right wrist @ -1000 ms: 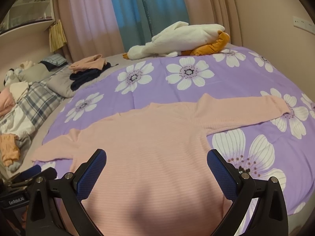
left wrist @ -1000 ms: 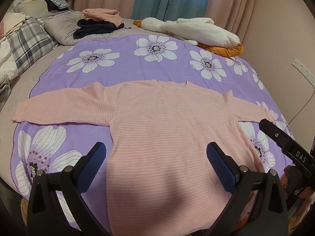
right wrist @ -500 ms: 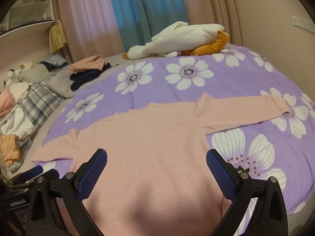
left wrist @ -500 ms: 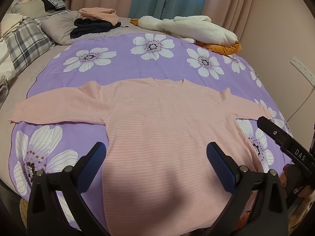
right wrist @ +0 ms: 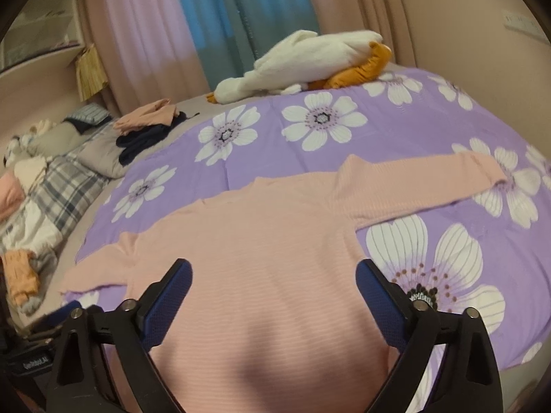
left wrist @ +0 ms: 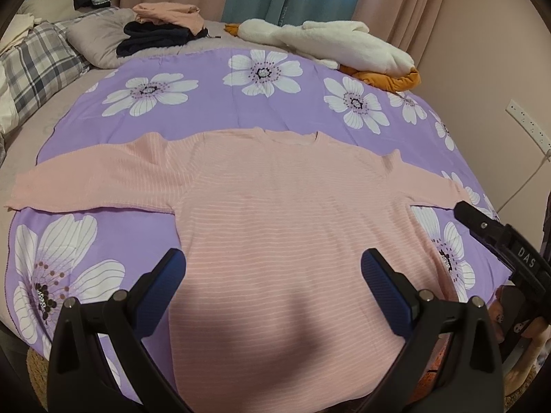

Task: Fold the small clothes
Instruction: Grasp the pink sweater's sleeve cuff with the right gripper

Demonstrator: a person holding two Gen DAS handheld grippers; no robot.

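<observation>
A pink striped long-sleeved top [left wrist: 282, 213] lies flat on the purple flowered bedspread [left wrist: 213, 110], both sleeves spread out sideways and its hem toward me. My left gripper [left wrist: 272, 268] hovers above the lower body of the top, open, with nothing between its blue pads. In the right wrist view the same top [right wrist: 261, 234] fills the foreground. My right gripper [right wrist: 273, 275] hangs over its lower part with the jaws wide and closing slightly, holding nothing. The right gripper's black body [left wrist: 499, 241] shows at the right edge of the left wrist view.
Folded pink and dark clothes [left wrist: 162, 31] are stacked at the far side by a grey pillow [left wrist: 100, 38]. A white and orange plush toy [left wrist: 337, 44] lies at the back right. Plaid bedding [left wrist: 38, 65] is on the left. Curtains [right wrist: 220, 27] hang behind the bed.
Both views have shifted only slightly; the right wrist view has tilted a little. The right gripper's jaws stand a touch narrower. The top has not moved.
</observation>
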